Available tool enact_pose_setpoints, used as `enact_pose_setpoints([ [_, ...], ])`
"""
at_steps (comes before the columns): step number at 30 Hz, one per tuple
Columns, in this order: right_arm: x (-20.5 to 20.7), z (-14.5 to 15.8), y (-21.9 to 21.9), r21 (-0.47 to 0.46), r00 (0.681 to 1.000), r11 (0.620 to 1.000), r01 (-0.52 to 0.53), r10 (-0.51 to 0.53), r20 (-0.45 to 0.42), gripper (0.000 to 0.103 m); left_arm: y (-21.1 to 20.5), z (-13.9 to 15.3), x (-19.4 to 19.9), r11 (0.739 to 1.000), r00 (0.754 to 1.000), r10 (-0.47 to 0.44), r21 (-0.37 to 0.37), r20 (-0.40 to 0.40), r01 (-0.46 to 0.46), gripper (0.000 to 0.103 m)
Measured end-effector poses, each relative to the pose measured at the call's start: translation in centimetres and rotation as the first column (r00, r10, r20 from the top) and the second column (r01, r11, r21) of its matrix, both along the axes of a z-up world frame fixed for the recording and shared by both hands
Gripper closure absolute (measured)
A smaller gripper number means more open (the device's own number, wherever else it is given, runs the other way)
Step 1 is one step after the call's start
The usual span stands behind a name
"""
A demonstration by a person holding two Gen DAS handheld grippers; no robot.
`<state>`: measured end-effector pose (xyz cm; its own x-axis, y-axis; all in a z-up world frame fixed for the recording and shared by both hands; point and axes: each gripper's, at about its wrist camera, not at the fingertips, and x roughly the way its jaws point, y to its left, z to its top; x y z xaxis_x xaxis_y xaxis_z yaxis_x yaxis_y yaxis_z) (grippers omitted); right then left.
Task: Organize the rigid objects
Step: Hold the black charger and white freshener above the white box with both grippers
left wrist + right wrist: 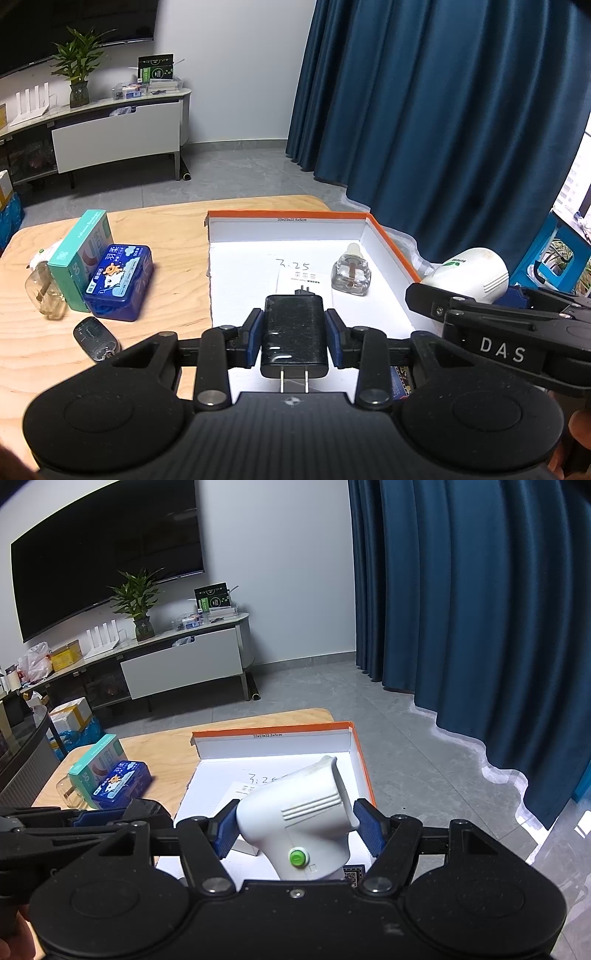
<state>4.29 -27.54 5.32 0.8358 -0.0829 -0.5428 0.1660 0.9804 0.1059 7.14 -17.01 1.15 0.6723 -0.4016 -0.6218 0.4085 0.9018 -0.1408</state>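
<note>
Glossy black charger [294,328], slab-shaped with two metal prongs pointing at the camera, is clamped between the left gripper's [294,338] blue pads above the white, orange-rimmed box [388,238]. Right gripper [295,829] – "DAS" on its arm – pinches a smooth white plastic device [295,819] with ribbed vents and green button, over the same box. Inside: square glass bottle [351,275], handwritten "3.25"; on the wooden table [177,258] – teal carton [79,254], blue case [120,282], key fob [95,338].

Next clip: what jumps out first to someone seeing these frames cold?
Both claws are loaded: the left claw grips a black plug-in charger, the right claw a white plug-in device with a green button, both above the orange-edged white box. Inside the box stands a small glass bottle.
</note>
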Motion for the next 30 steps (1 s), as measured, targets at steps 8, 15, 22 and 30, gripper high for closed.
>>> enact_pose_setpoints([
  [8,-0.02,-0.02,0.01,0.001,1.0,1.0,-0.002,0.002,0.0,0.024,0.03,0.01,0.04,1.0,1.0,-0.001,0.0,0.002,0.001,0.067],
  [15,-0.1,0.14,0.14,0.002,1.0,1.0,-0.003,0.003,0.001,0.024,0.07,0.15,0.04,1.0,1.0,0.001,-0.001,0.005,-0.001,0.067],
  [22,-0.12,0.12,0.12,0.003,1.0,1.0,-0.003,0.003,0.002,0.024,0.06,0.24,0.04,1.0,1.0,0.002,0.002,0.008,-0.002,0.067],
  [30,-0.13,0.1,0.08,0.005,1.0,1.0,-0.005,0.005,0.0,0.024,0.1,0.29,0.1,1.0,1.0,0.002,0.004,0.01,-0.002,0.067],
])
